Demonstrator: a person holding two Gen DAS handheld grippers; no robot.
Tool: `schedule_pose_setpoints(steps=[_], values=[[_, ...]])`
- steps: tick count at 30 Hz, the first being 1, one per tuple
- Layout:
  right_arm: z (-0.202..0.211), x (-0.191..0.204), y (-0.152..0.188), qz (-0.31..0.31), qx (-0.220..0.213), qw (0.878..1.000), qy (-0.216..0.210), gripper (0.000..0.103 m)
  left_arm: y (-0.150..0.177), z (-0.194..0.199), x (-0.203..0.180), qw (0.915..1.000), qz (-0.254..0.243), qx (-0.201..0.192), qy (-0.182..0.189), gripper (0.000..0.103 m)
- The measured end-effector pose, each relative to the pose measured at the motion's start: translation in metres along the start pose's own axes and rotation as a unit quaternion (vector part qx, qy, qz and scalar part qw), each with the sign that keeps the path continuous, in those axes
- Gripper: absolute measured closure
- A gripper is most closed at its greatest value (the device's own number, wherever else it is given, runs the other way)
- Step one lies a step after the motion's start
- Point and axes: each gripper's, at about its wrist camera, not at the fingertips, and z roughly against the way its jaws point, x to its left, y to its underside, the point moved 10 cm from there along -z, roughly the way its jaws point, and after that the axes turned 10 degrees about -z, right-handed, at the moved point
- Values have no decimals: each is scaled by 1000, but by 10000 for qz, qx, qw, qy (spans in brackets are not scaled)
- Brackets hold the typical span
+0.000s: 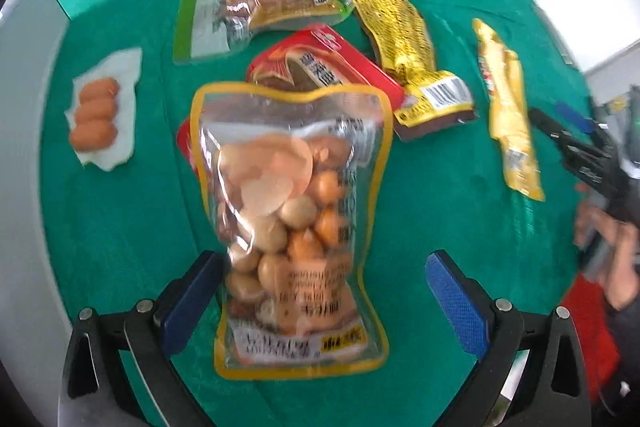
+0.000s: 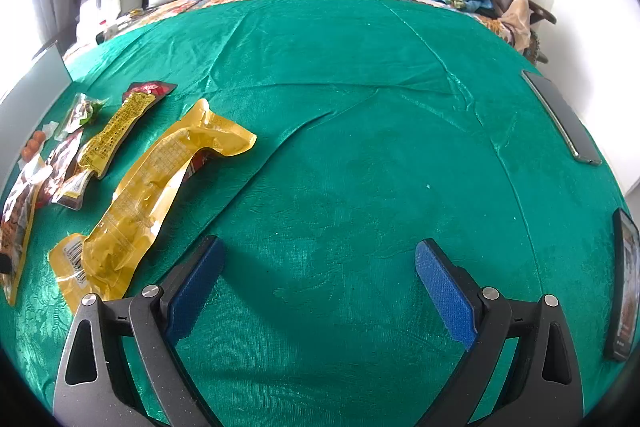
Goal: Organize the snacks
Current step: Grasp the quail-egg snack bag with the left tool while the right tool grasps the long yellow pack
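Green cloth [image 1: 120, 227] covers the work surface, slightly wrinkled. Far left: three small sausages [image 1: 94, 121] in a clear-and-white wrap, light, soft, apart from the rest. Centre: clear pouch with yellow border [image 1: 292, 227], full of round brown pieces, probably eggs or nuts; it lies between the fingers of the left gripper [image 1: 324, 283], jaws spread wide, left pad touching or nearly touching its edge, right pad well clear. Judged the heaviest item; lumpy fill, slick film. Best hold looks to be across the narrow waist or a flat sealed border, not the bulging middle. Behind it: red pack [image 1: 320, 63], partly under the pouch; green-and-brown pack [image 1: 256, 15]; gold foil pack [image 1: 404, 39]. Right: long yellow pack [image 2: 160, 195], floppy, crinkled, likely slippery. Right gripper [image 2: 320, 287] spread over bare cloth, holding nothing.
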Motion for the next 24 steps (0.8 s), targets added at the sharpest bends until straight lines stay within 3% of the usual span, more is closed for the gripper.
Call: schedule_pose_setpoints(steps=[3,11,13,18,24], values=[[0,0,0,-2,-2,10000,-1,5,-2,-9,-8,9974,-258,-90,-666,0],[-2,0,0,-10,-6,10000,-9,5,6,-6,-18,9900,-222,-1127,-821,0],[-2,0,0,-12,-6,10000,-10,5,10,-6,-19,9889,-192,-1211,-843,0],[-2,0,0,-15,-10,10000,-12,5,9,-8,-13,9886,-253,-1235,-820,0],[-2,0,1,-19,-13,10000,-16,5,-6,-5,-7,9917,-417,-970,-733,0]])
